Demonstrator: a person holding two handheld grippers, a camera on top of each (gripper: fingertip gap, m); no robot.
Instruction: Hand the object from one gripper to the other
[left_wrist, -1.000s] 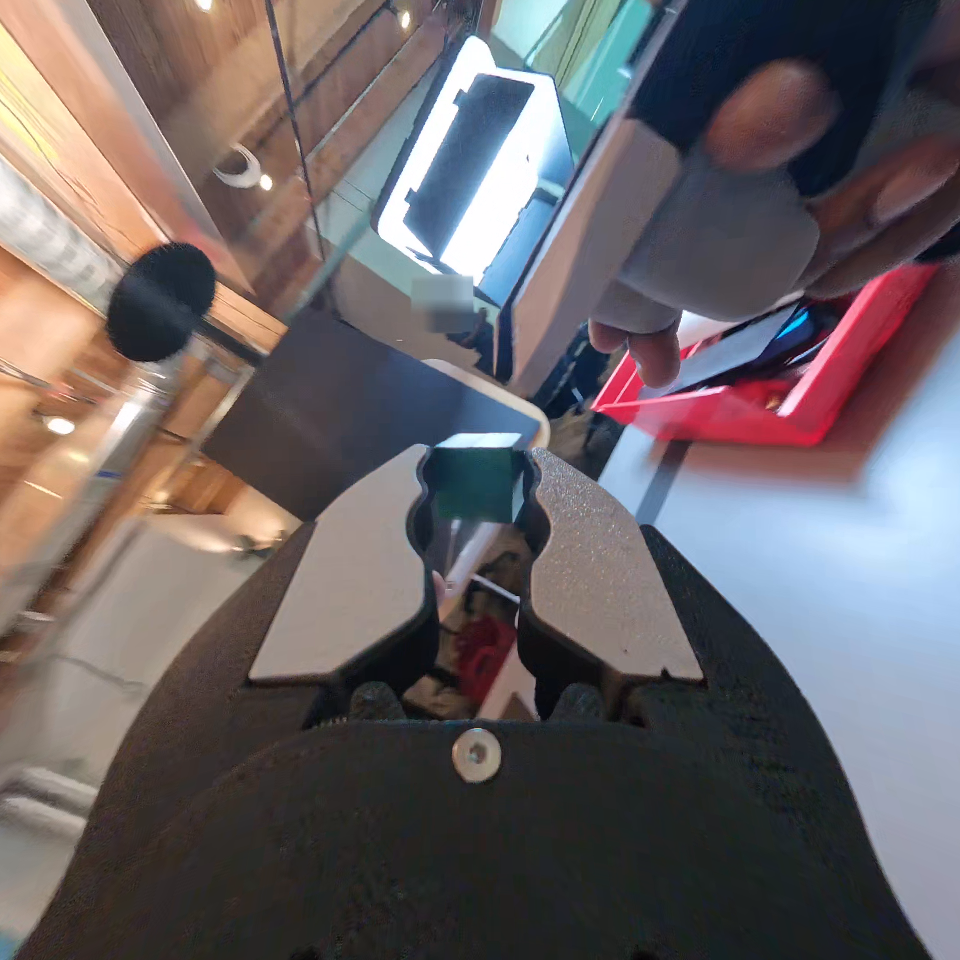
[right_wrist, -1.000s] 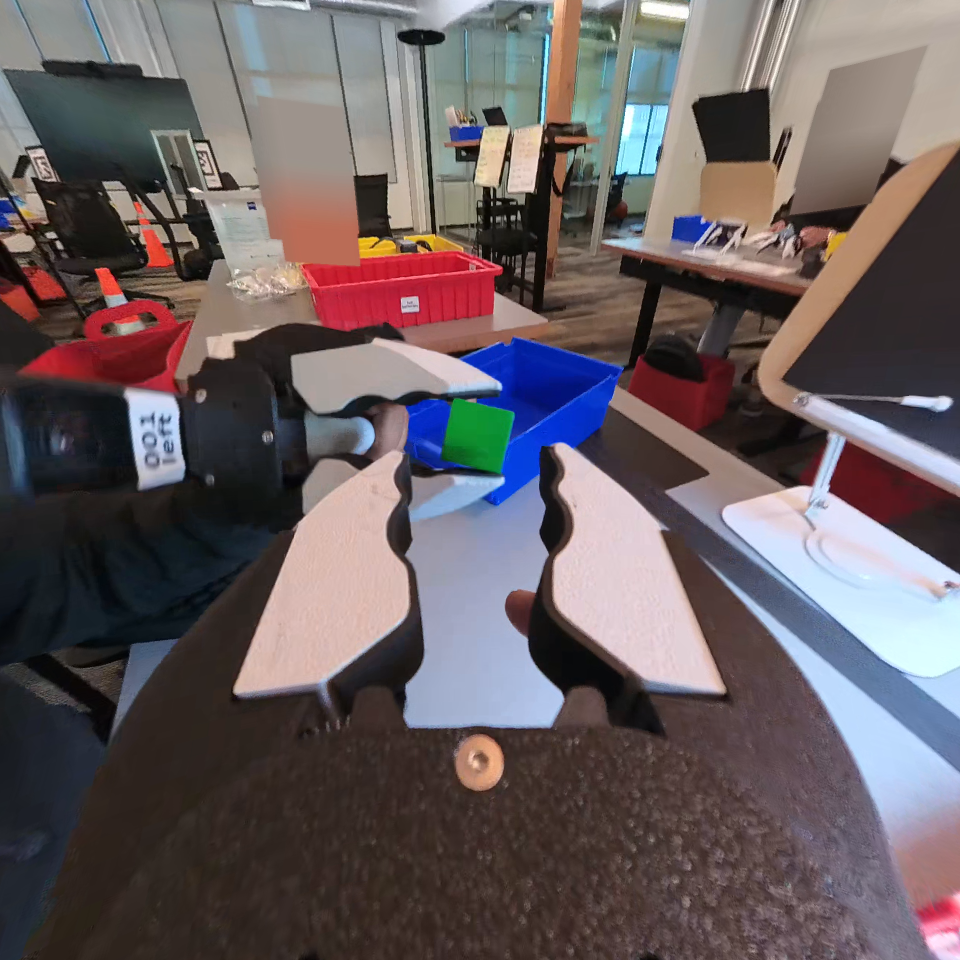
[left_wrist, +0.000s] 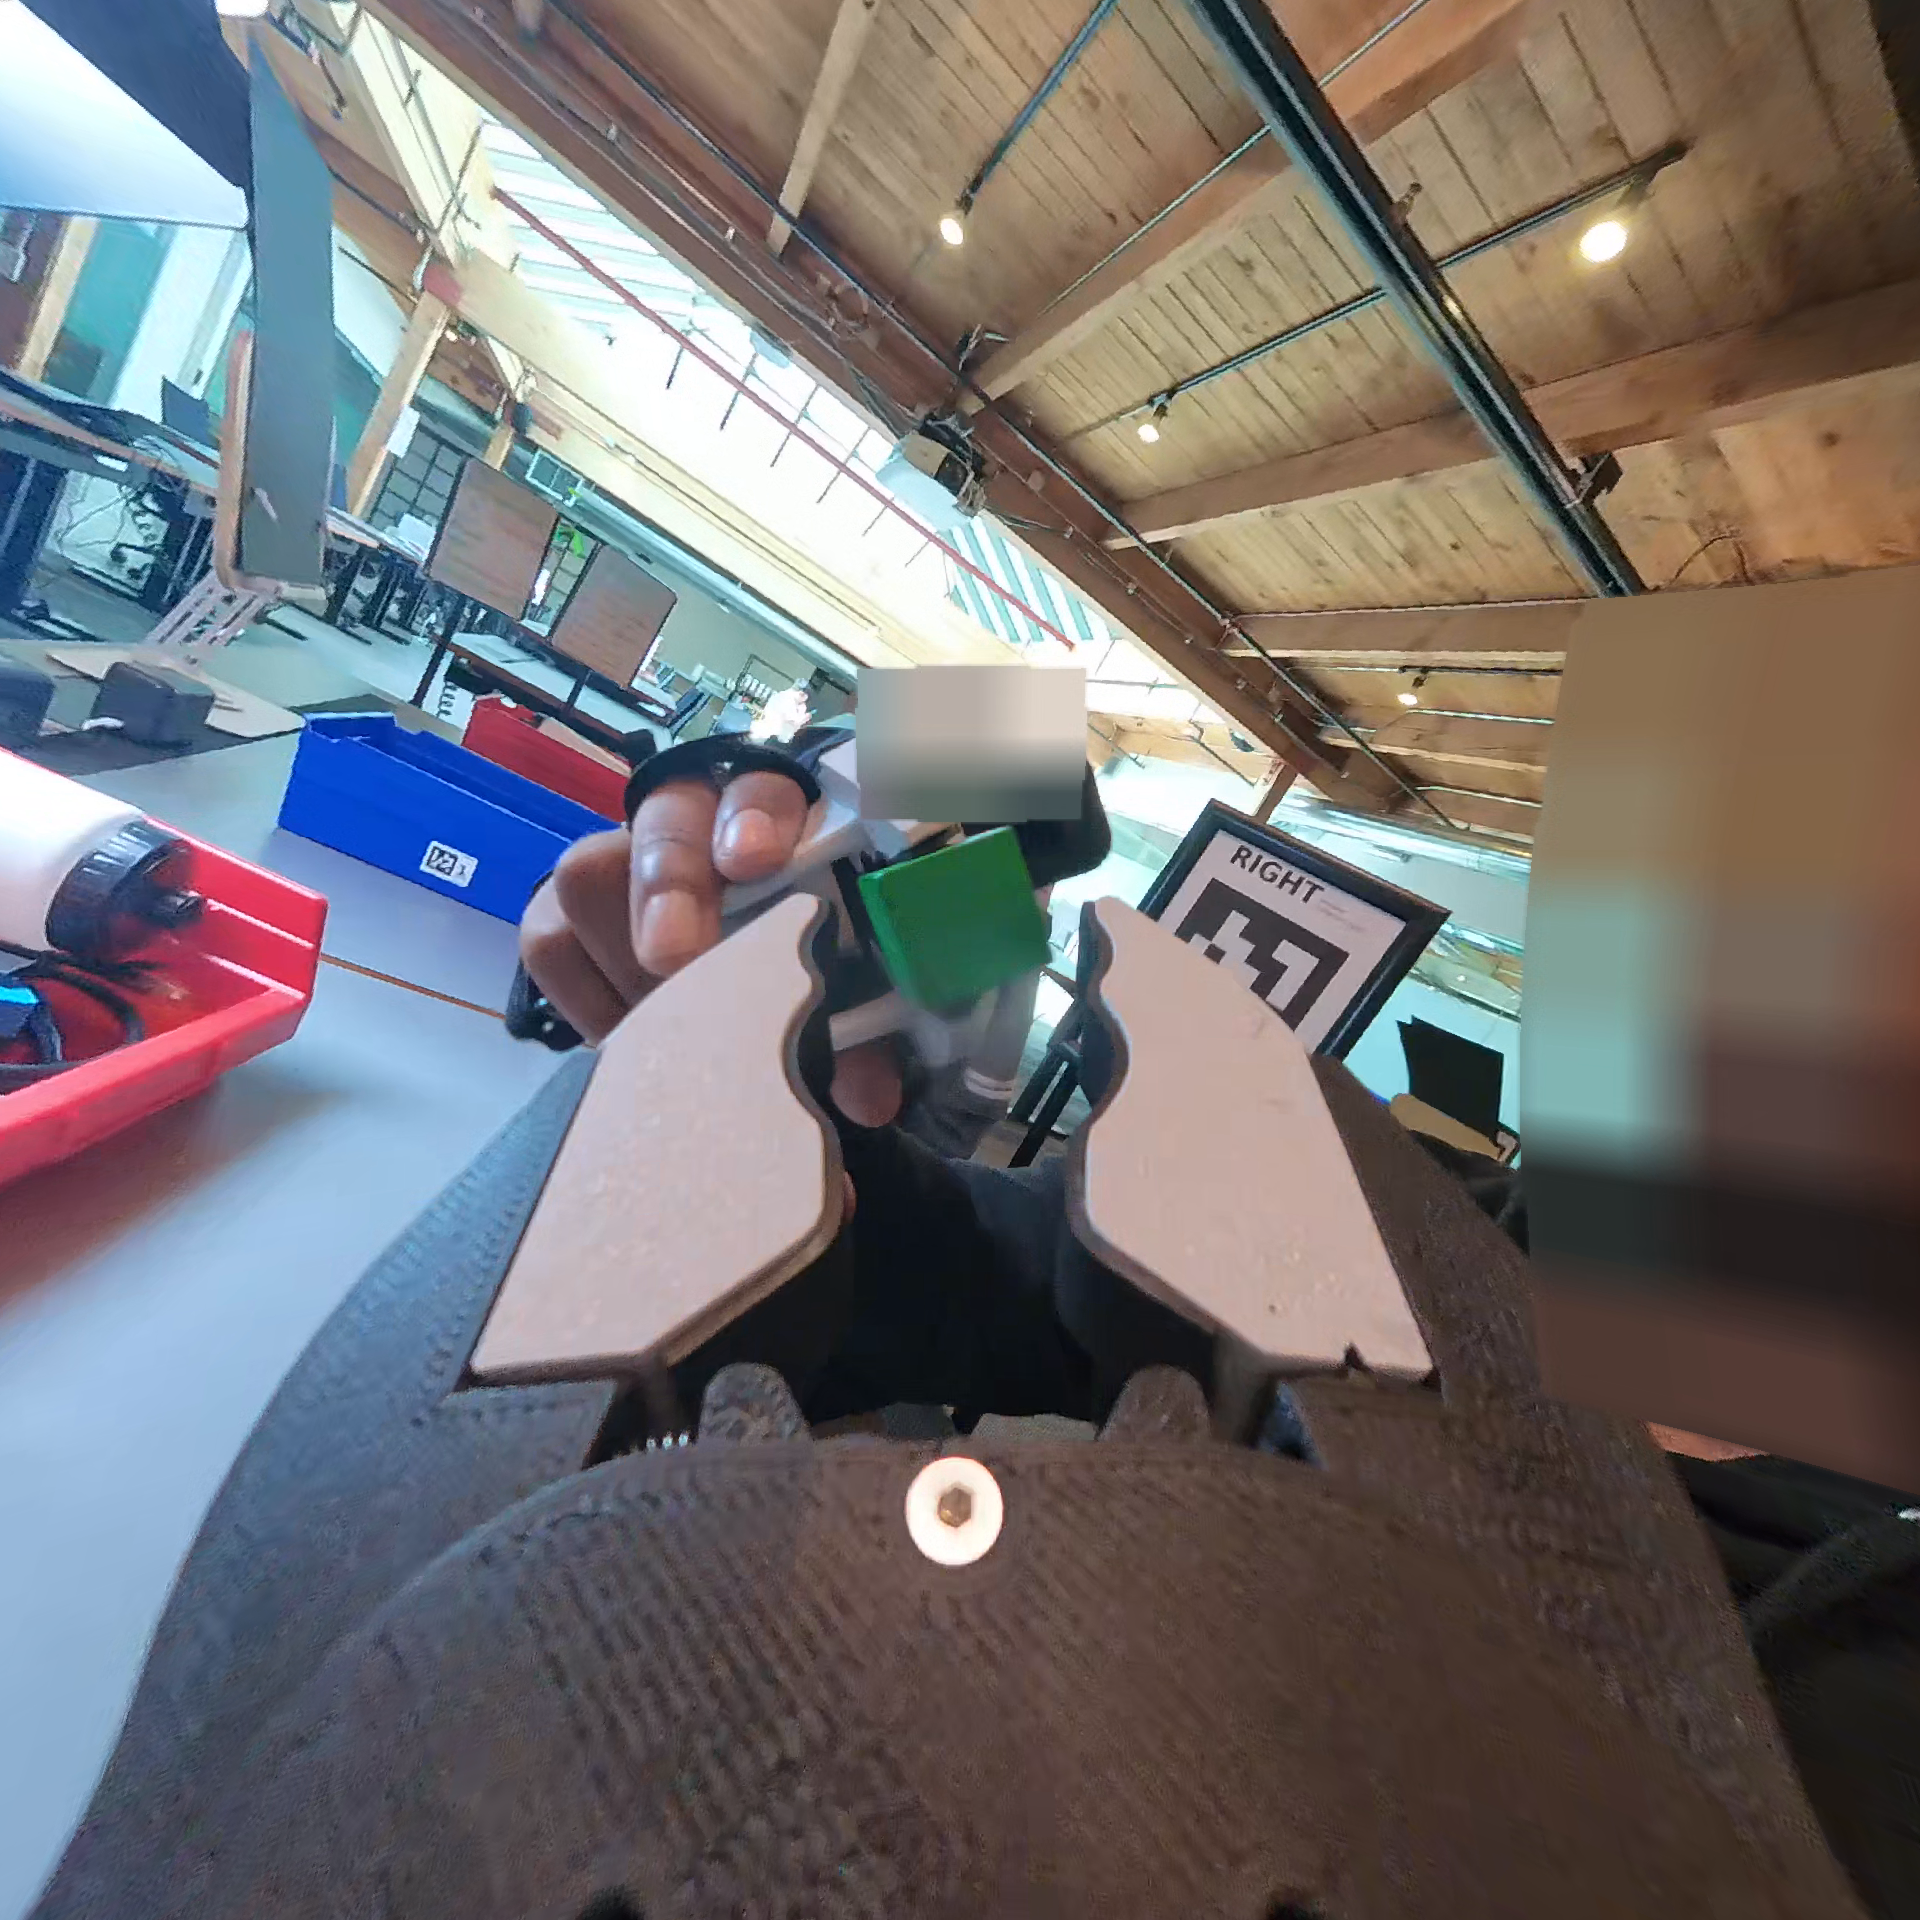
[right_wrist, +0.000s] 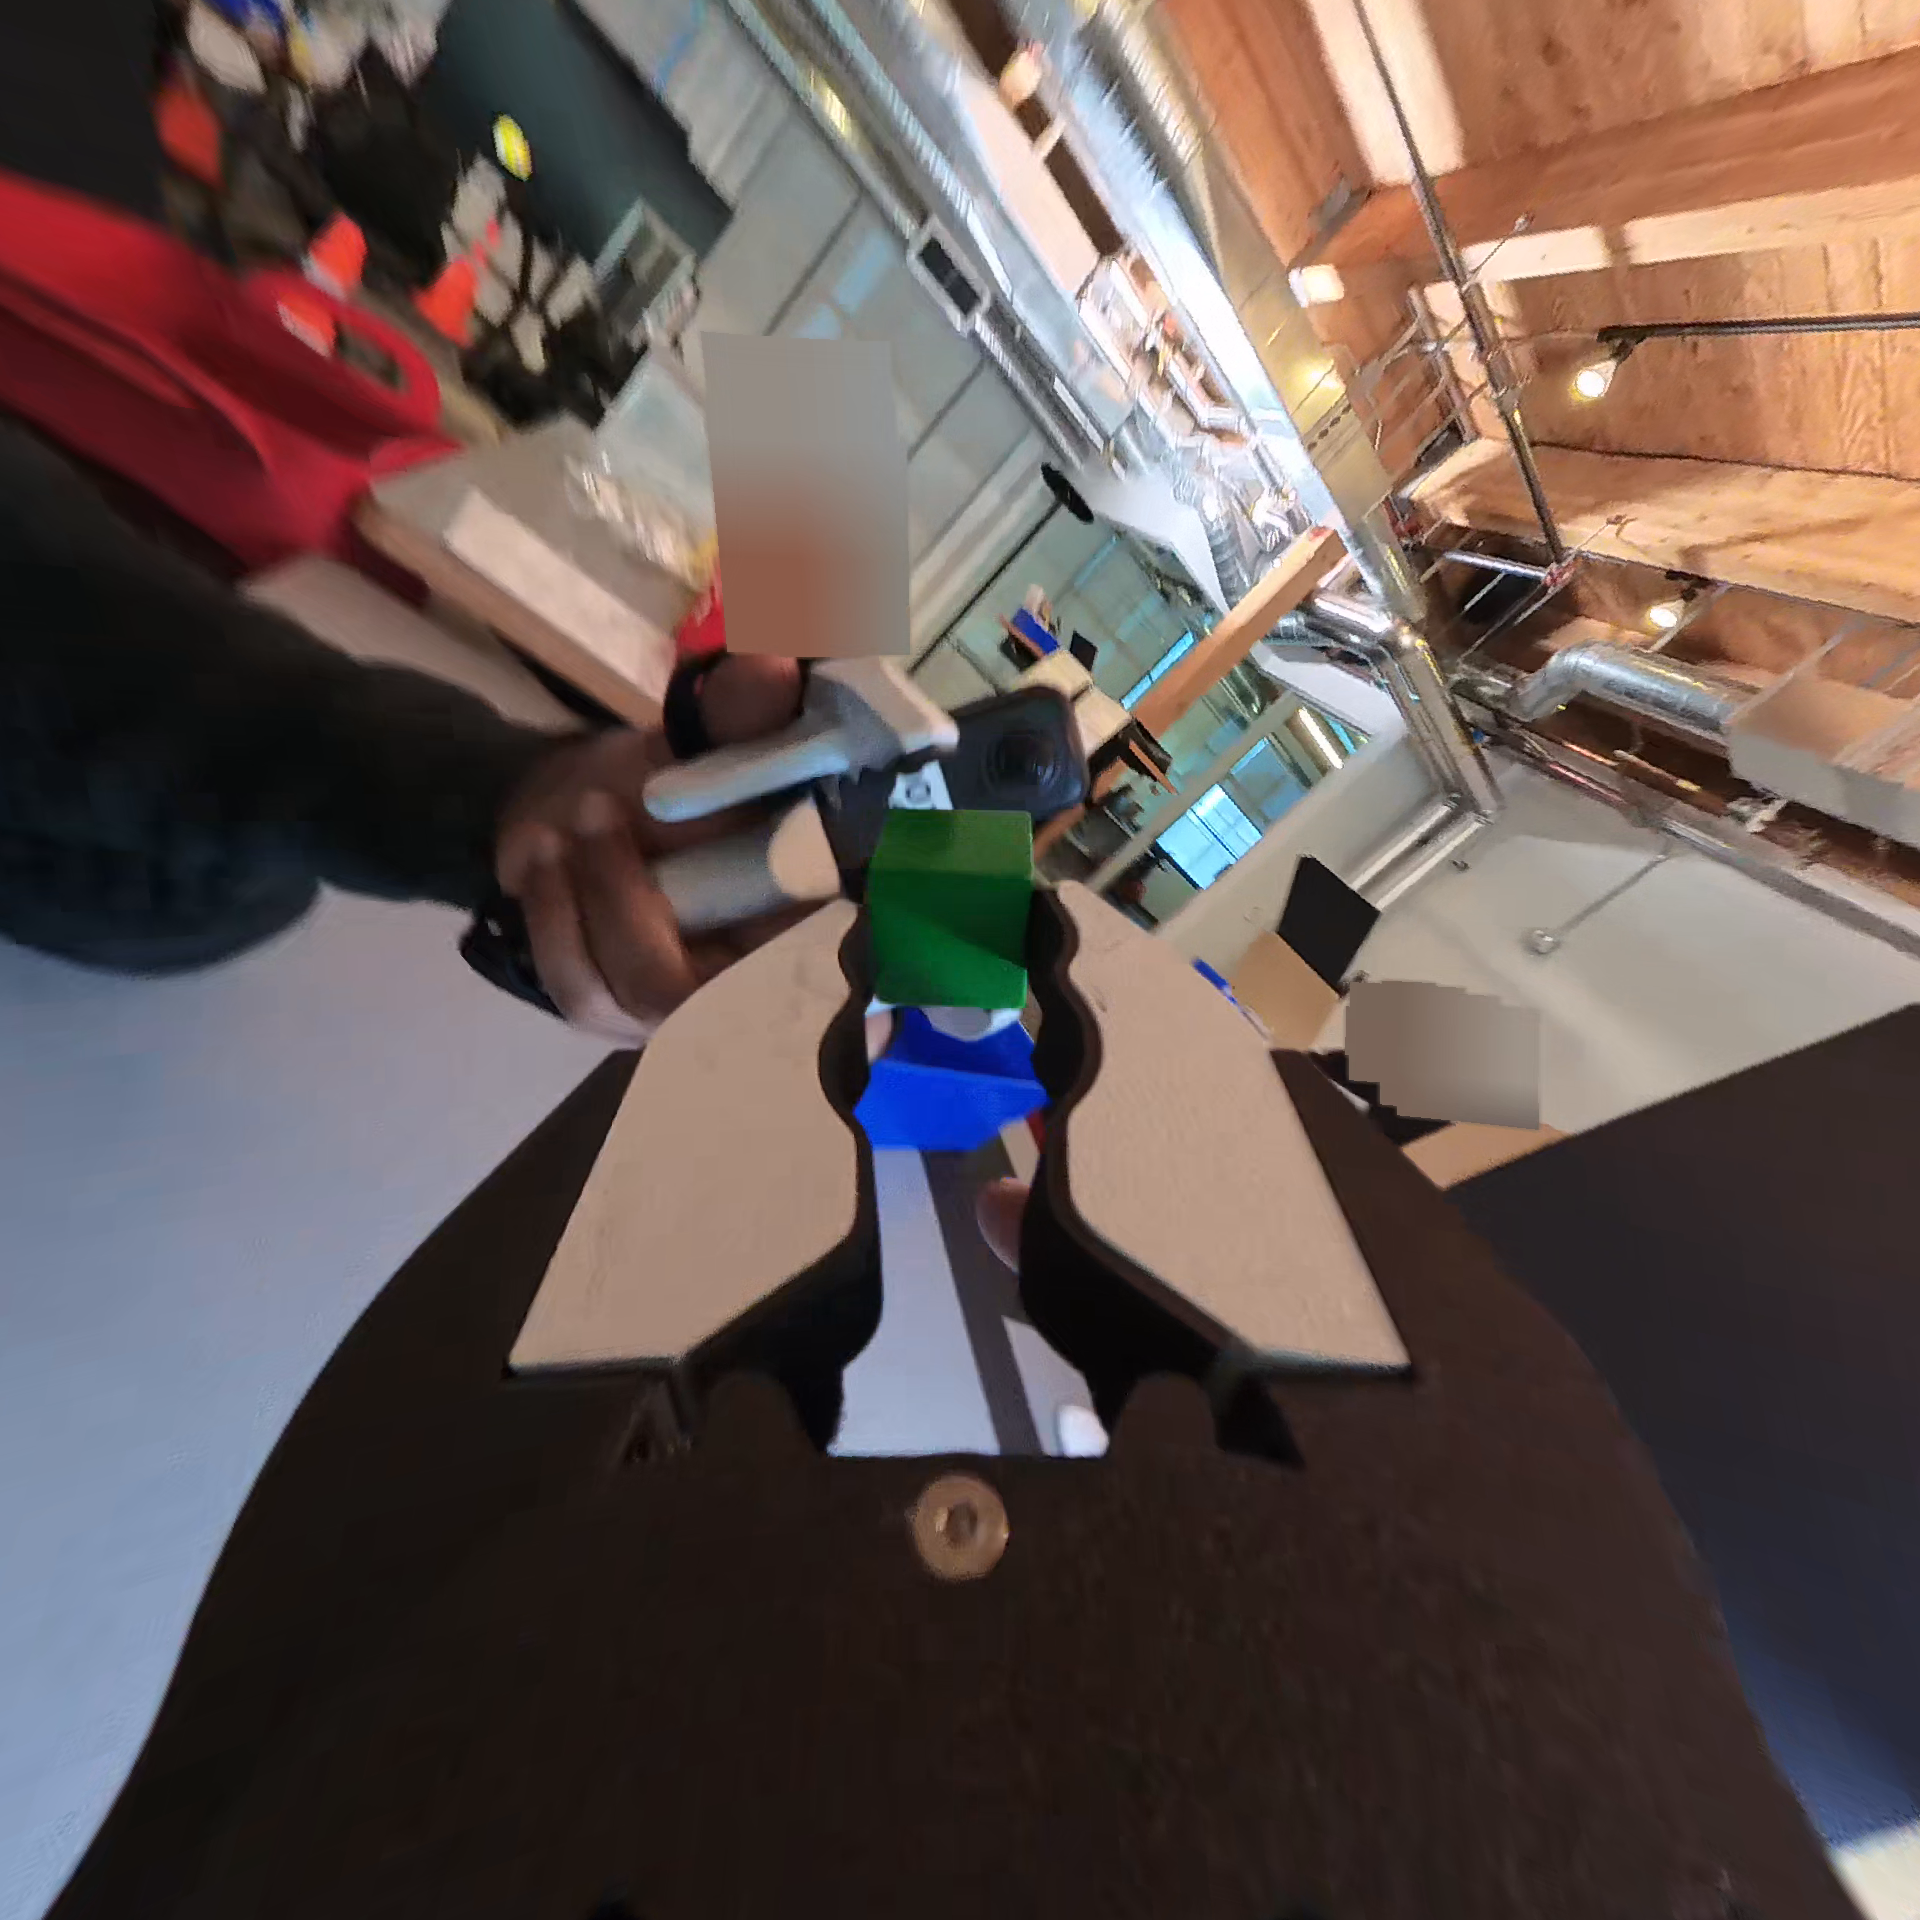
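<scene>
Clamped hard with the right gripper (right_wrist: 951, 925) on the green cube (right_wrist: 951, 914), pinched at the very tips of both fingers (right_wrist: 727, 1164) and raised off the grey table (right_wrist: 260, 1195). Spread wide apart with the left gripper (left_wrist: 956, 914), gripping nothing. From the left wrist view, frames that cube (left_wrist: 951, 920) in the gap just ahead of the open tips, tilted, one corner up. Cannot tell whether the left fingers (left_wrist: 675, 1174) touch it. Shows, right behind the cube, a hand (left_wrist: 644, 914) wrapped round the right gripper's handle. From the right wrist view, shows the other hand (right_wrist: 582, 914) and the left gripper's camera (right_wrist: 1023, 764) just behind the cube. Farther off on the table: a red bin (left_wrist: 208, 997) near the left edge, a blue bin (left_wrist: 416, 810) beyond it, a framed marker sign (left_wrist: 1288, 935) standing to the right. Overhead, a wooden ceiling (left_wrist: 1351, 312).
</scene>
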